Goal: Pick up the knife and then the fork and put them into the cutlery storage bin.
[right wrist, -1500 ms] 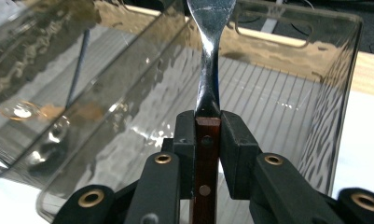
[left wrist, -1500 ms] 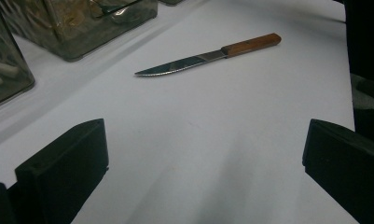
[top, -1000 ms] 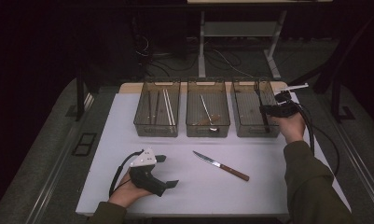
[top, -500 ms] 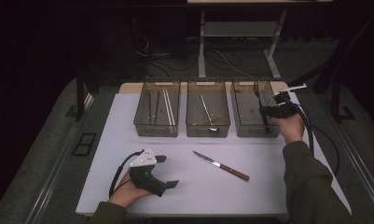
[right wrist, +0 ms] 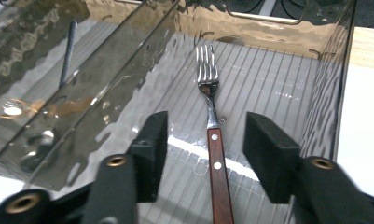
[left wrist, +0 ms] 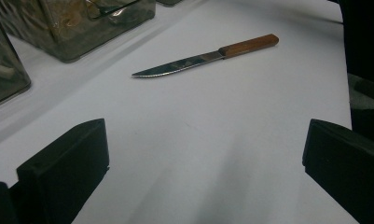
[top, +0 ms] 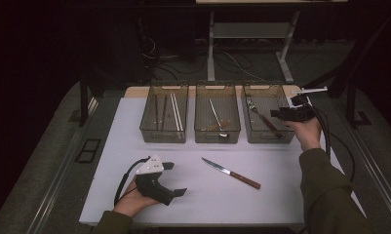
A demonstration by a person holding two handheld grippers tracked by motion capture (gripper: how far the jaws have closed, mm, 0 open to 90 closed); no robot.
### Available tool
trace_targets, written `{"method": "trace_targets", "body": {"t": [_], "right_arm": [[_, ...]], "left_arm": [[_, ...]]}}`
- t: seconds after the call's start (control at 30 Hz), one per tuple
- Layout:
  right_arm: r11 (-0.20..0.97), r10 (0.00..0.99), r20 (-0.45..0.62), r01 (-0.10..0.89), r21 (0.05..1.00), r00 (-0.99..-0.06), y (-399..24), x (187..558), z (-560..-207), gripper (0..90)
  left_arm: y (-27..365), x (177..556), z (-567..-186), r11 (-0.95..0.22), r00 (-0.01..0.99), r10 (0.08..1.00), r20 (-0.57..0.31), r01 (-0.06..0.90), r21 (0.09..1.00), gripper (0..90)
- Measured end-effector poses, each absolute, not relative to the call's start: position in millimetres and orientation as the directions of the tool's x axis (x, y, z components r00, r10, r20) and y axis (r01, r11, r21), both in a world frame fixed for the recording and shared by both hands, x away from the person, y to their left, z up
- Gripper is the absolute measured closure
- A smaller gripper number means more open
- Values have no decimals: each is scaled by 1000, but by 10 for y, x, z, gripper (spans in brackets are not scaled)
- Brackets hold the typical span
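Rightmost bin [right wrist: 268,32], fork [right wrist: 212,135] released, jaws just opened

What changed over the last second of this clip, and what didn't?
The right tongs have just been opening over the right bin; the fork lies on the bin floor between the jaws, untouched by the pads, so it looks released. The left tongs, the knife and the other bins stayed put.
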State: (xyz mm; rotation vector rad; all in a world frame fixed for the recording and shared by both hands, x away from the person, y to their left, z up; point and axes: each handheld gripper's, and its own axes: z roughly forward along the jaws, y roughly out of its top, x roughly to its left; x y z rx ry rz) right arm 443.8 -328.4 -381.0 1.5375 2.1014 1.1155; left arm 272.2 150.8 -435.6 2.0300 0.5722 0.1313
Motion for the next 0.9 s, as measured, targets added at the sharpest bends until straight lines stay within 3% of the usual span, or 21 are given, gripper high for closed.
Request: {"method": "trace_targets", "body": {"t": [0.5,0.9], "right_arm": [[199,857,153,590,783,-492,-3197,4085,-3629,314],[219,797,162,529,820,-582,-3102,3740,-3567,284]], "left_arm": [[1507,2725,-4359,-403,879,455,-141,344,848,0],[1507,2726,-4360,-401,878,458,-141,345,849,0]]}}
